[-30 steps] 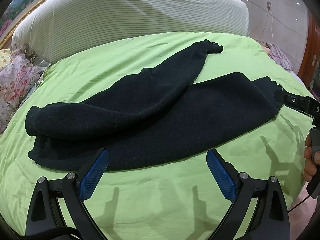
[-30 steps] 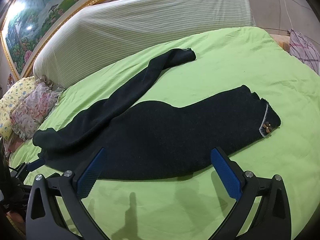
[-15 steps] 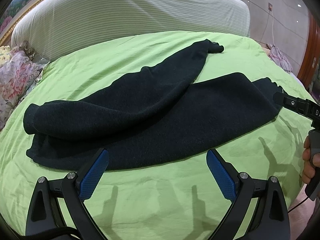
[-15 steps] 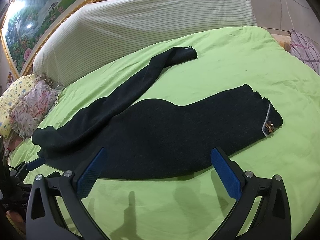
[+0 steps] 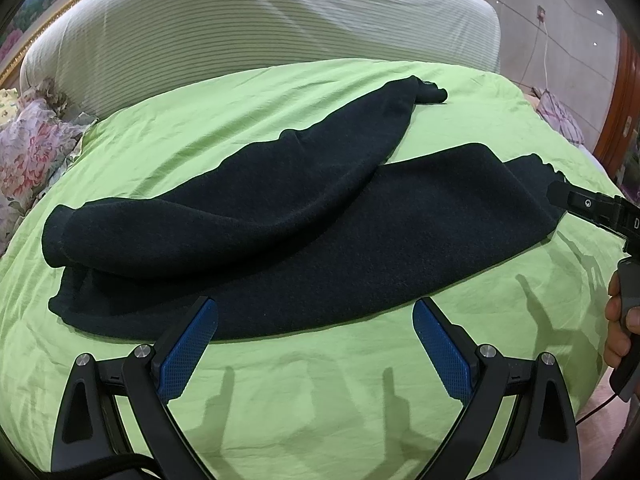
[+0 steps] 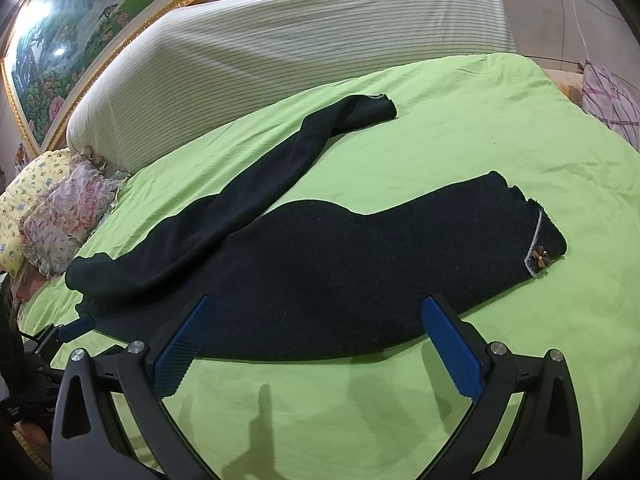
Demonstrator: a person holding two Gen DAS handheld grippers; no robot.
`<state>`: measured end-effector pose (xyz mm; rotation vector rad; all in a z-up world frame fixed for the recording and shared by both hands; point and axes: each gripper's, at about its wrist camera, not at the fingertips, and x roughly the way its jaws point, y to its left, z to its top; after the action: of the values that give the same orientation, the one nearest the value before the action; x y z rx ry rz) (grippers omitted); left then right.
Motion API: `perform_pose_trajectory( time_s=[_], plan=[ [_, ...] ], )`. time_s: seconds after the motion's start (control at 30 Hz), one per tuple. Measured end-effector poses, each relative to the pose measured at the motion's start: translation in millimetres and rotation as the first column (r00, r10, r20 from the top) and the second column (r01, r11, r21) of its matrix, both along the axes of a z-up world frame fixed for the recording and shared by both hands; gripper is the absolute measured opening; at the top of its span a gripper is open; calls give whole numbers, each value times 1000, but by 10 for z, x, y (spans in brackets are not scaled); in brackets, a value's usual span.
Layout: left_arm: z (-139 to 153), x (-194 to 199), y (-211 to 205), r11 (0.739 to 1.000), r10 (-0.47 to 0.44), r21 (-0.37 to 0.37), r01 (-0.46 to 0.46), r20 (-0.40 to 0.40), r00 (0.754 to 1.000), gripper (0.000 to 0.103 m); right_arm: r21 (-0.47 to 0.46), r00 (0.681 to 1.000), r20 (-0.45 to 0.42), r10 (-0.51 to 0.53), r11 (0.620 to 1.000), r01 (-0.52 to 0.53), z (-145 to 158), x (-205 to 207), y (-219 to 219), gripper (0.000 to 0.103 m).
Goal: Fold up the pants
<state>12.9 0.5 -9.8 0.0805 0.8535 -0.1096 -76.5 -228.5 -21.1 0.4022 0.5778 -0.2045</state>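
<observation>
Black pants (image 5: 320, 236) lie across a green bed sheet (image 5: 320, 380). One leg angles away to the back, the other lies flat toward the waist end at the right. In the right wrist view the pants (image 6: 340, 272) show a waistband with a small brown button (image 6: 541, 257) at the right. My left gripper (image 5: 314, 340) is open and empty, hovering over the sheet just short of the pants' near edge. My right gripper (image 6: 316, 340) is open and empty, near the pants' near edge. The right gripper's finger (image 5: 576, 202) shows at the left wrist view's right edge, next to the waist end.
A striped headboard cushion (image 5: 260, 32) stands behind the bed. Floral pillows (image 5: 28, 152) lie at the left. A plaid cushion (image 6: 612, 100) lies at the far right. A framed painting (image 6: 60, 40) hangs behind. A hand (image 5: 620, 320) holds the right gripper's handle.
Both grippers have shifted slightly, so the pants sit a little lower and nearer in both views. Both stay open; the pants have not moved.
</observation>
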Motion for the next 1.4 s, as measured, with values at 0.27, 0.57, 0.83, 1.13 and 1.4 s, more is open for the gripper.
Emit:
perform_pose_trajectory(
  time_s=[0.27, 0.57, 0.83, 1.13, 1.4],
  plan=[
    [-10, 27, 12, 1000, 5, -15, -5, -14, 1000, 98, -1, 1000, 2, 1, 1000, -1, 35, 0, 2, 103],
    [-21, 41, -9, 1000, -2, -15, 2, -22, 1000, 98, 2, 1000, -1, 9, 1000, -9, 47, 40, -9, 103],
    [-10, 168, -20, 1000, -1, -13, 0, -39, 999, 98, 10, 1000, -3, 8, 1000, -8, 67, 82, -37, 103],
    [71, 455, -153, 999, -31, 18, 31, -24, 999, 98, 15, 1000, 8, 21, 1000, -21, 272, 369, -230, 103],
    [59, 941, -260, 994, -109, 25, 111, -59, 992, 98, 78, 999, 42, 17, 997, -20, 465, 794, -526, 103]
  ],
)
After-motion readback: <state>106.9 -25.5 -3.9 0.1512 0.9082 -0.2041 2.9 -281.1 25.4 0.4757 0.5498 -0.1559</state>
